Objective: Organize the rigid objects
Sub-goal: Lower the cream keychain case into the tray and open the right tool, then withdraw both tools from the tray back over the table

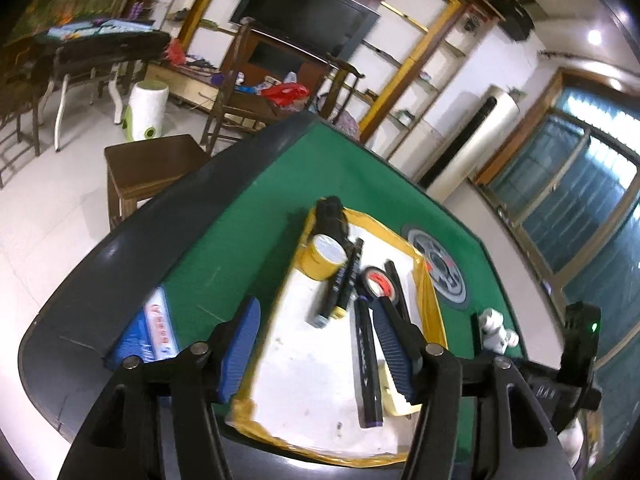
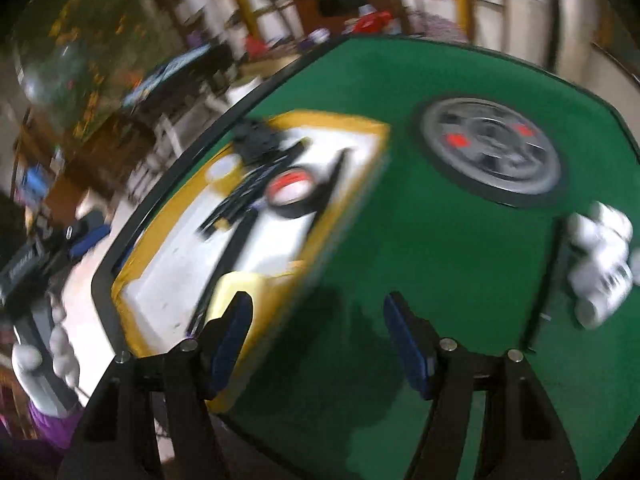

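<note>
A shallow white tray with yellow taped rim (image 1: 304, 364) lies on the green table (image 1: 248, 208). In it lie a yellow tape roll (image 1: 323, 258), a black tape roll with red core (image 1: 378, 285), several dark pens (image 1: 366, 360), a black block (image 1: 330, 214) and a pale yellow pad (image 1: 394, 392). My left gripper (image 1: 316, 350) is open and empty above the tray's near end. My right gripper (image 2: 318, 344) is open and empty over the green felt beside the tray (image 2: 176, 264). A white pipe fitting (image 2: 600, 256) lies to its right, also in the left view (image 1: 496, 330). The right view is blurred.
A blue box (image 1: 148, 332) lies on the table's dark rim left of the tray. A round grey hub (image 1: 438, 268) sits in the table's centre. A brown stool (image 1: 148, 172) and chairs stand on the floor beyond the table.
</note>
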Available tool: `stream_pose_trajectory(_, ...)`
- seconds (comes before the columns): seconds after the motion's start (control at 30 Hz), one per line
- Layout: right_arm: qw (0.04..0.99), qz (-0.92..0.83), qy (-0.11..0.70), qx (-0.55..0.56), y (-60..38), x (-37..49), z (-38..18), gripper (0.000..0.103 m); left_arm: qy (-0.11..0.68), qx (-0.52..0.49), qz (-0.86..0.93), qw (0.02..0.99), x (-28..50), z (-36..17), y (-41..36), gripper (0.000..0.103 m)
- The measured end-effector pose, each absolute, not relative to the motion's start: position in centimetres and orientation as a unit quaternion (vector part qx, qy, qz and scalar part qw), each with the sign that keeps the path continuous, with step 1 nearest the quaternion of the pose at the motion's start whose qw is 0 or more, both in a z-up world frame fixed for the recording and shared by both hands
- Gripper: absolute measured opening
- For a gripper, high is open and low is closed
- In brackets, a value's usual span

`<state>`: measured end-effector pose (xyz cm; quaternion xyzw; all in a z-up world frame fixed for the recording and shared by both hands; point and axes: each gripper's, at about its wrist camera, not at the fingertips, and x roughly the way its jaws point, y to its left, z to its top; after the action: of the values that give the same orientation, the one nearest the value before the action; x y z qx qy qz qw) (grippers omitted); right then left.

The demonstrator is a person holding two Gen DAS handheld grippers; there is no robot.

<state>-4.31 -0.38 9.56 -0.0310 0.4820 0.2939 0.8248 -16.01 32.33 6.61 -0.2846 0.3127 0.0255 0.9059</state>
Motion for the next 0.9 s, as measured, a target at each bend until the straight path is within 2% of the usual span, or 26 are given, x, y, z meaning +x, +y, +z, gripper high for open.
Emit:
stream_pose_trajectory(0.17, 0.879, 0.23, 0.418, 0.009, -6.7, -3.7, 11.3, 0.069, 0.321, -0.254, -0.012, 0.912, -15.0, 7.6, 28.5, 0.062)
stream_pose_trajectory(0.27, 0.929, 0.163, 0.332, 0.0, -10.6, -4.9, 13.3, 0.085, 0.323, -0.223, -0.038, 0.919, -14.2, 8.7, 25.4, 0.062)
stream_pose_trajectory(0.3, 0.946, 0.131, 0.298, -0.005, -12.1, -5.5, 14.0, 0.096, 0.325, -0.213, -0.051, 0.92, -13.9, 8.9, 24.1, 0.063)
stream_pose_trajectory(0.33, 0.955, 0.112, 0.276, -0.004, -13.1, -5.8, 14.3, 0.103, 0.328, -0.202, -0.063, 0.921, -13.5, 9.1, 22.7, 0.065)
stream_pose_trajectory(0.4, 0.967, 0.074, 0.246, 0.002, -15.7, -5.3, 14.6, 0.103, 0.339, -0.182, -0.08, 0.919, -12.8, 9.3, 20.3, 0.066)
stream_pose_trajectory(0.6, 0.953, 0.032, 0.291, 0.075, -22.0, -0.3, 11.4, 0.103, 0.375, -0.136, -0.066, 0.915, -9.7, 8.9, 16.7, 0.066)
stream_pose_trajectory(0.73, 0.95, 0.024, 0.294, 0.106, -23.5, 1.1, 8.4, 0.103, 0.426, -0.237, -0.066, 0.871, -6.4, 7.2, 19.7, 0.067)
stream_pose_trajectory(0.8, 0.945, 0.015, 0.308, 0.11, -23.6, 1.4, 7.5, 0.103, 0.445, -0.261, -0.066, 0.854, -5.1, 6.3, 20.3, 0.067)
stream_pose_trajectory(0.9, 0.951, 0.02, 0.286, 0.113, -23.9, 0.7, 8.1, 0.103, 0.474, -0.275, -0.06, 0.834, -3.2, 4.9, 20.1, 0.067)
